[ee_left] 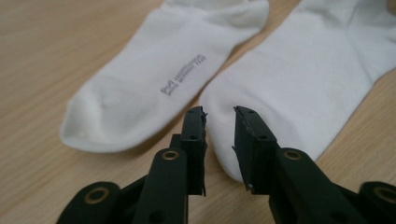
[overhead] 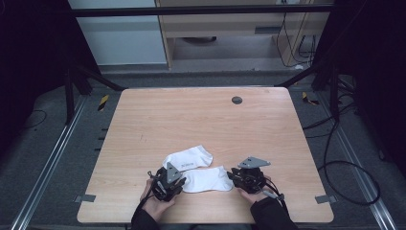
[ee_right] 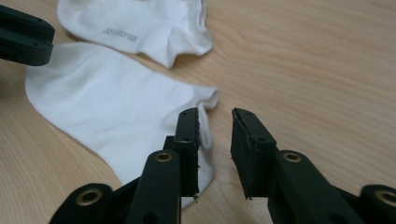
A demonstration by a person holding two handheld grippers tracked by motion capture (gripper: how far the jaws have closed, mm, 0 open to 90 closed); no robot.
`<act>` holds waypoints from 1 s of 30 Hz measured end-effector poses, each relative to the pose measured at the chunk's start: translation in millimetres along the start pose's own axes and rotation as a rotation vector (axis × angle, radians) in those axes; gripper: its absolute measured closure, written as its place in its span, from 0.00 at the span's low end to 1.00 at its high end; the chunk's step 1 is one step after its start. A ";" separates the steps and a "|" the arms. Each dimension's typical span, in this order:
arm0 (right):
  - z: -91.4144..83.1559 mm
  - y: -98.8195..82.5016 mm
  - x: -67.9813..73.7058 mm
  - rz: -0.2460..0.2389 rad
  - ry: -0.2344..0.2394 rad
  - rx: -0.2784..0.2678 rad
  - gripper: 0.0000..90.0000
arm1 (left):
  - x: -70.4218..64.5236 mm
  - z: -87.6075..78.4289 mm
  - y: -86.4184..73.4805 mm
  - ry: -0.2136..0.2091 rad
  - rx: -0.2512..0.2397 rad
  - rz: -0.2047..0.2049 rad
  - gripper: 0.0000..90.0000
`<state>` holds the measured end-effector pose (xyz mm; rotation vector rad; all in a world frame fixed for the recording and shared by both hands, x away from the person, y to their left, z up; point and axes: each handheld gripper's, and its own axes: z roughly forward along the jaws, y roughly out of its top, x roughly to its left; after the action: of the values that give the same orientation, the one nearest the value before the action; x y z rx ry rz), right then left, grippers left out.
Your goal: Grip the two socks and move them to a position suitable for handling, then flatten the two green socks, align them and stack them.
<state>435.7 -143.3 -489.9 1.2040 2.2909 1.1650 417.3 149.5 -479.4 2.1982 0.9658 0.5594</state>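
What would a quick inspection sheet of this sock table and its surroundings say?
Surface: wooden table, a dark round cap near its far edge.
Job's things: two white socks; near sock flat between the grippers, far sock with grey print.
Clutter: nothing seen.
Grippers: left gripper open over the near sock's toe; right gripper open at its cuff.
Cables: black cables on the floor at right.
Surroundings: grey floor, metal rails, cabinet behind.

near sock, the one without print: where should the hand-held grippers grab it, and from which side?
Probably at its two ends. The near sock lies flat along the table edge, so only the ends offer an edge to pinch. The left hand-held gripper faces the rounded toe; the right hand-held gripper sits at the cuff. Come in low from each side, one jaw sliding under the fabric.
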 end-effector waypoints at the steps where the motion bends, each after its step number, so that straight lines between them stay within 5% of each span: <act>1: -1.4 1.3 -1.5 0.005 0.006 -0.016 0.78 | 2.4 -3.1 1.4 0.002 -0.016 -0.006 0.79; 9: -7.1 17.3 -10.2 0.021 -0.001 -0.094 0.68 | 40.5 -21.2 9.4 0.076 -0.106 -0.101 0.72; 14: -6.3 30.5 -10.8 0.024 0.000 -0.133 0.63 | 63.4 -19.1 8.0 0.127 -0.103 -0.146 0.70; 30: 35.8 71.8 -1.1 0.025 -0.019 -0.134 0.49 | 88.6 -5.8 -1.0 0.183 -0.083 -0.216 0.62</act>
<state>496.4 -102.6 -456.9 1.1920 2.1520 1.2873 469.6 220.1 -466.0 1.9635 1.2353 0.6938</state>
